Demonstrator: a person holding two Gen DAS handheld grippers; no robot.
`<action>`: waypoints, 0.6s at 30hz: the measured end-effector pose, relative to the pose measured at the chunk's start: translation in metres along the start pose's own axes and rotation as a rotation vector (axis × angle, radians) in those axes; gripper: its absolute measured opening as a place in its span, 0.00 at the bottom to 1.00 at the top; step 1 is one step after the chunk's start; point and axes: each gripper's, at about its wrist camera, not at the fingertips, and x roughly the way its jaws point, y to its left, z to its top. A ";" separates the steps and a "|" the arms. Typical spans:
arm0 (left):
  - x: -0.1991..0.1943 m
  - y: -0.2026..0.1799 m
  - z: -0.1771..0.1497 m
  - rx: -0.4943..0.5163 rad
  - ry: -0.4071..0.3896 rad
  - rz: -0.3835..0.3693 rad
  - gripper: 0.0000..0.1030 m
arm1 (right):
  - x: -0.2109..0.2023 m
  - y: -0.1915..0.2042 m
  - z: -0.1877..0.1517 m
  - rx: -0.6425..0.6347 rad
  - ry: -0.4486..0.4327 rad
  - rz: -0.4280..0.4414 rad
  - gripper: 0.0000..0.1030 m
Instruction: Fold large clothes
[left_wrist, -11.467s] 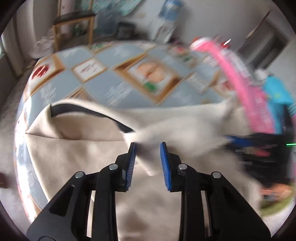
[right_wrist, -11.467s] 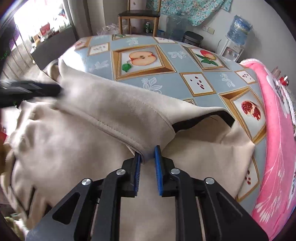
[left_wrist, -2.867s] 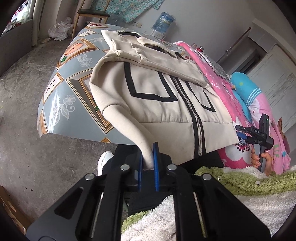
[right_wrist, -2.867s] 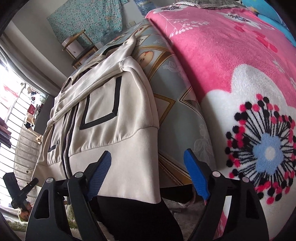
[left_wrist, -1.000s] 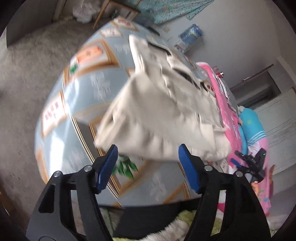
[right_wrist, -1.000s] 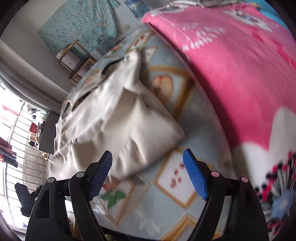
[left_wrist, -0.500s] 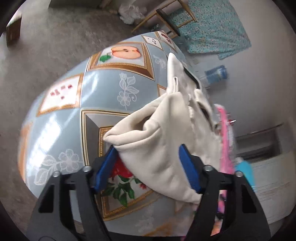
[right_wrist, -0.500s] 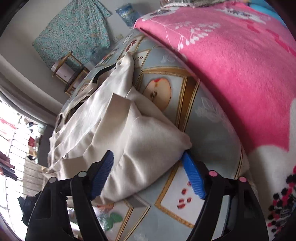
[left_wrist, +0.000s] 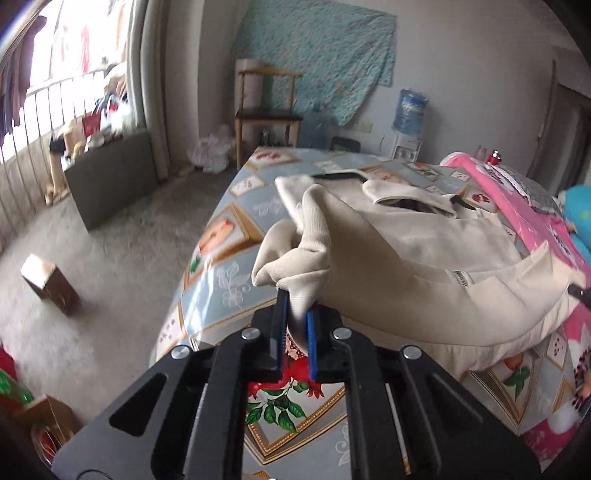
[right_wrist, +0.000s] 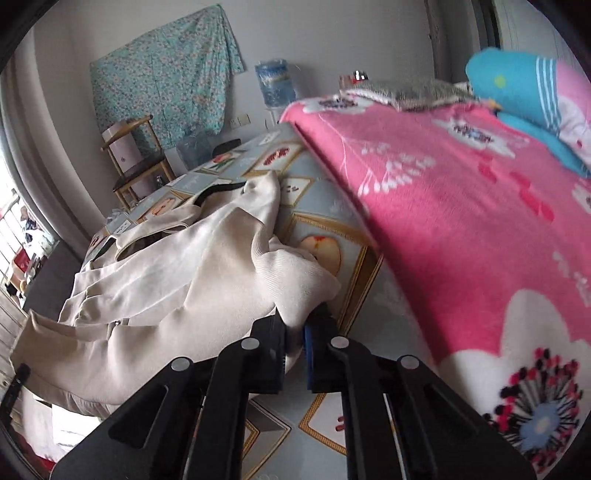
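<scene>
- Left wrist view: my left hand-held gripper (left_wrist: 295, 326) has just been closing and now pinches a ribbed corner of the cream jacket (left_wrist: 399, 258) between its blue pads. The jacket lies bunched on the counter (left_wrist: 229, 273), which has a grey-blue cloth with fruit pictures. The zipper shows near the middle of the fabric. A wooden chair (left_wrist: 266, 110) stands behind the counter.
- Right wrist view: my right hand-held gripper (right_wrist: 294, 345) has also just been closing and pinches the other ribbed corner of the jacket (right_wrist: 177, 284). A pink flowered blanket (right_wrist: 461, 229) lies just beside the counter (right_wrist: 332, 206).
</scene>
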 end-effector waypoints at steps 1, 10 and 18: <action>-0.008 -0.002 0.002 0.013 -0.005 -0.006 0.06 | -0.007 0.002 0.000 -0.013 -0.007 -0.002 0.06; -0.052 0.024 -0.020 -0.036 0.125 -0.088 0.06 | -0.056 -0.018 -0.024 0.023 0.049 -0.006 0.06; -0.009 0.063 -0.068 -0.162 0.336 -0.114 0.21 | 0.009 -0.047 -0.053 0.013 0.311 -0.010 0.29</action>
